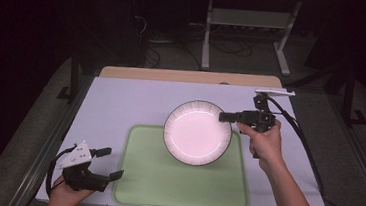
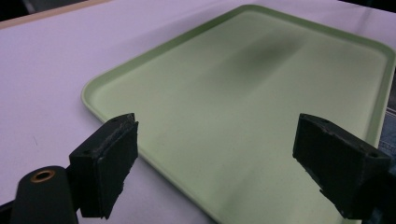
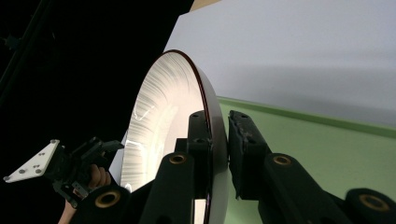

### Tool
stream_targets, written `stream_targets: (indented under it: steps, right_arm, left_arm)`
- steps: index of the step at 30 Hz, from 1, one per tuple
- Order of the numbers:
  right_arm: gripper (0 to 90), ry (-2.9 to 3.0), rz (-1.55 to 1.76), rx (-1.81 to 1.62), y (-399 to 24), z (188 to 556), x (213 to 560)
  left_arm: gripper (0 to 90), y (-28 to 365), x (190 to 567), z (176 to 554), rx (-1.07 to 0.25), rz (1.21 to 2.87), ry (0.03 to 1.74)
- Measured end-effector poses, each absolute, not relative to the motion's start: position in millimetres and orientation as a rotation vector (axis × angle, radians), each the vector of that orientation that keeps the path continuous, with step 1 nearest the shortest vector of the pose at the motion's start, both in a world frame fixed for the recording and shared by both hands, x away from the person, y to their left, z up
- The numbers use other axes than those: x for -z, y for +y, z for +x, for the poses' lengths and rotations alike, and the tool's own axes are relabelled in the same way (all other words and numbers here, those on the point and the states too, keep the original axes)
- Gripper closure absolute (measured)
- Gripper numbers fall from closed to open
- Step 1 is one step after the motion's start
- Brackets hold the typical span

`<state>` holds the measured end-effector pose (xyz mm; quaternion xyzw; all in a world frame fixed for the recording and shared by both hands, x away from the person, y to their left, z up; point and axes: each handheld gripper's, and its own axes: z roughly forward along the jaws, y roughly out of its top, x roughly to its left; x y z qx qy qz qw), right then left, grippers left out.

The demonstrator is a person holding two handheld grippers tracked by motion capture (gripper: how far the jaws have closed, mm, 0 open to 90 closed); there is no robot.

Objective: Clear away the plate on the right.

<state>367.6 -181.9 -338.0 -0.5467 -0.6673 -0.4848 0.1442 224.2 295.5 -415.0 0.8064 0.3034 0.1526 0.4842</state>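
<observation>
A white plate [image 1: 197,133] with a dark rim hangs above the far edge of the green tray [image 1: 182,184]. My right gripper [image 1: 226,118] is shut on the plate's right rim. In the right gripper view the rim of the plate [image 3: 159,116] stands edge-on between the two jaws, which pinch it from both sides. My left gripper [image 1: 108,162] stays open at the table's near left corner, just left of the tray. The left gripper view looks between its wide-apart jaws onto the bare tray [image 2: 261,107]; my left gripper [image 2: 219,161] holds nothing.
The tray lies on a pale lilac table top [image 1: 121,102] with a wooden strip [image 1: 188,76] along the far edge. Behind the table stand metal desk legs [image 1: 207,35] and cables on a dark floor. A black cable [image 1: 303,143] trails from the right gripper.
</observation>
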Motion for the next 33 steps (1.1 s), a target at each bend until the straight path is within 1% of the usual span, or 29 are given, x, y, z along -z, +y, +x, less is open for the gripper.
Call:
stream_targets:
  steps: [33]
  right_arm:
    - [77.7,-2.001,-1.560,1.292,-143,369,381]
  left_arm:
    - [14.0,295,414,223,-0.377,1.964,0.738]
